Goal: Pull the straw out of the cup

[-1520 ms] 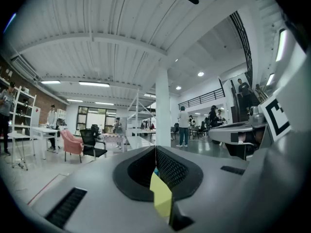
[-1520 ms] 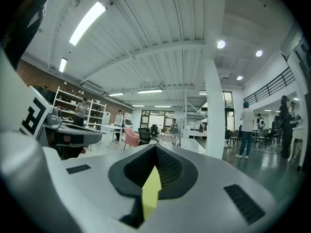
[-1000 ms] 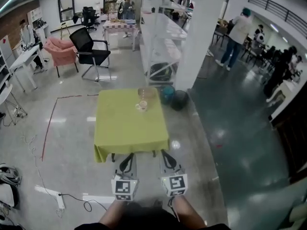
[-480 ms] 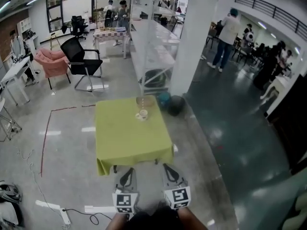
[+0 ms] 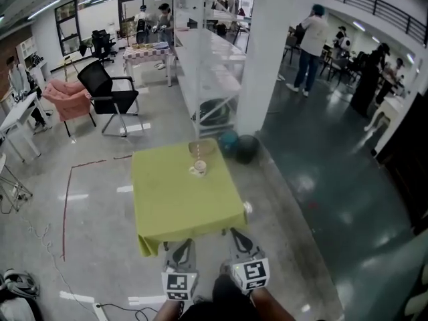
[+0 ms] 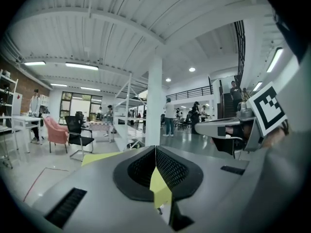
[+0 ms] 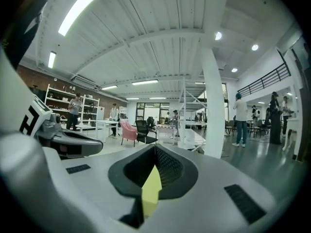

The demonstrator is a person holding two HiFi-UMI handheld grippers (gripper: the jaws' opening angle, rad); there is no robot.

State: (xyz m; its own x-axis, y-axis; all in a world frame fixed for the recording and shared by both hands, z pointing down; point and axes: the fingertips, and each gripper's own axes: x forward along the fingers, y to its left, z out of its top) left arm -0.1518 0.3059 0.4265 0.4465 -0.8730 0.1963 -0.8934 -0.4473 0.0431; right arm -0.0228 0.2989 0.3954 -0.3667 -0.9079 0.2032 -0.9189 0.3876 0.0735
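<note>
A small pale cup (image 5: 198,168) stands near the far edge of the yellow-green table (image 5: 180,206) in the head view; its straw is too small to make out clearly. My left gripper (image 5: 181,246) and right gripper (image 5: 236,235) hang side by side just short of the table's near edge, far from the cup. Both point at the table. In the left gripper view the jaws meet at their tips (image 6: 155,148), with nothing between them. The right gripper view shows the same: jaws touching at their tips (image 7: 155,147), empty. A sliver of green table shows under each pair.
A shallow bowl (image 5: 201,147) sits behind the cup. Dark and teal round things (image 5: 245,147) lie on the floor past the table's far right corner, beside a white pillar (image 5: 267,59). A black chair (image 5: 107,95), a pink armchair (image 5: 67,99) and a white rack (image 5: 207,79) stand farther back.
The table has come nearer and lower in the head view. Both grippers have sunk in the picture and now sit at its near edge. Their jaws stayed shut.
</note>
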